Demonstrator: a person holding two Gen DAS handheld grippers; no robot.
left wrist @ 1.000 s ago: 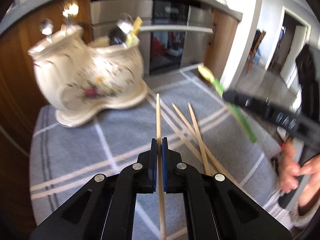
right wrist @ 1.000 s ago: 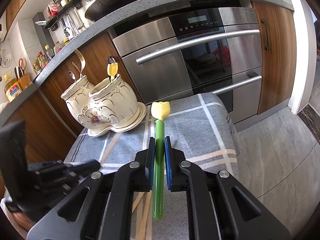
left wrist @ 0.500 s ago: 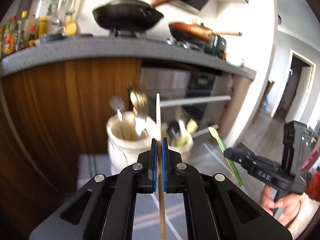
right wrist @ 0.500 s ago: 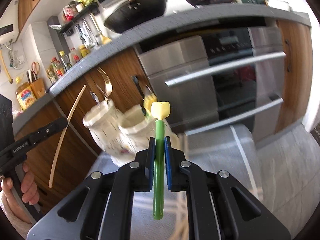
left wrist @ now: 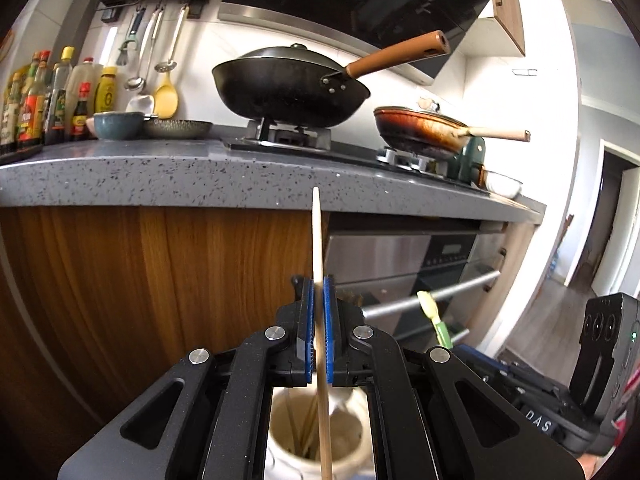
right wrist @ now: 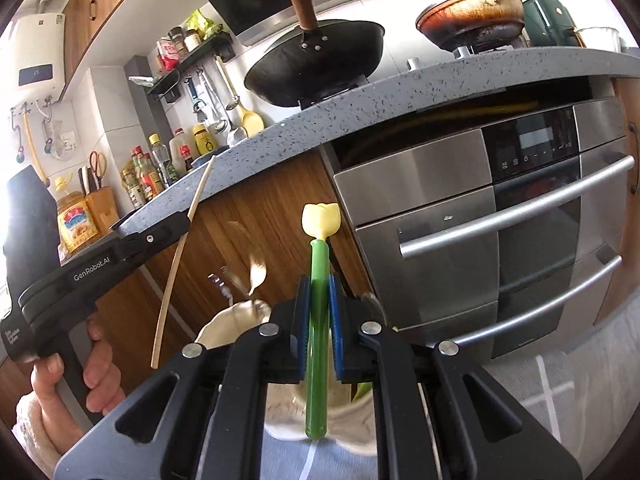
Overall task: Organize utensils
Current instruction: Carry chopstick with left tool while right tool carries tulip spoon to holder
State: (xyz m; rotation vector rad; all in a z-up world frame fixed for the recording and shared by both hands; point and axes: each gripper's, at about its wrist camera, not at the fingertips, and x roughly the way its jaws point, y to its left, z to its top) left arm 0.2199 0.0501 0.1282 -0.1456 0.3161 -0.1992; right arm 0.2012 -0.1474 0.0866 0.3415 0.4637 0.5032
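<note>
My left gripper [left wrist: 318,304] is shut on a wooden chopstick [left wrist: 317,240] held upright, its lower end over the mouth of a cream ceramic utensil holder [left wrist: 316,440] that has other sticks inside. My right gripper [right wrist: 319,304] is shut on a green-handled utensil with a yellow tulip-shaped end [right wrist: 320,220], upright above the same holder [right wrist: 224,320]. In the right wrist view the left gripper [right wrist: 176,228] and its chopstick [right wrist: 176,264] show at the left, a metal fork [right wrist: 256,272] sticking up from the holder.
A grey speckled counter [left wrist: 160,180] overhangs ahead, with a black wok [left wrist: 288,88], a frying pan [left wrist: 420,128] and bottles [left wrist: 40,96]. A steel oven [right wrist: 500,220] is to the right. Wood cabinet fronts [left wrist: 160,280] sit behind the holder. A checked grey cloth [right wrist: 540,380] lies below.
Both grippers have risen and tilted up from the cloth-covered table. The chopstick and the green utensil now hang over the ceramic holder, which has dropped to the bottom of both views.
</note>
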